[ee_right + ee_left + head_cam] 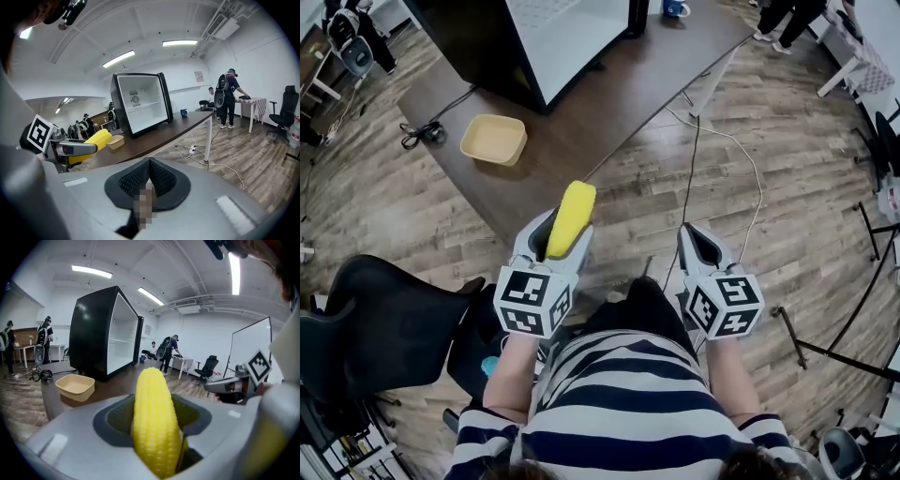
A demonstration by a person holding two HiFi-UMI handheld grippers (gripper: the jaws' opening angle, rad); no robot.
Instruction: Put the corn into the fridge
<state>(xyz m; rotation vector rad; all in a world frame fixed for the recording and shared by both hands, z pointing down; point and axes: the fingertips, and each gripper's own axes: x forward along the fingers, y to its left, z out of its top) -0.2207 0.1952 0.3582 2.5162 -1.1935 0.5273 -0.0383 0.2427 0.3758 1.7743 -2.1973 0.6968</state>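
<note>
A yellow corn cob (568,218) sticks up out of my left gripper (557,236), whose jaws are shut on its lower part; in the left gripper view the corn (154,420) fills the middle. The black fridge (539,42) stands open on the dark table (619,103) ahead, its white inside bare (120,341). My right gripper (701,246) is held beside the left one, over the floor, its jaws shut with nothing between them (149,180). From the right gripper view the fridge (143,105) stands at centre left.
A cream tub (494,140) lies on the table left of the fridge. Cables (722,141) trail over the wooden floor by the table leg. A black office chair (380,323) stands at my left. Several people stand at tables further off.
</note>
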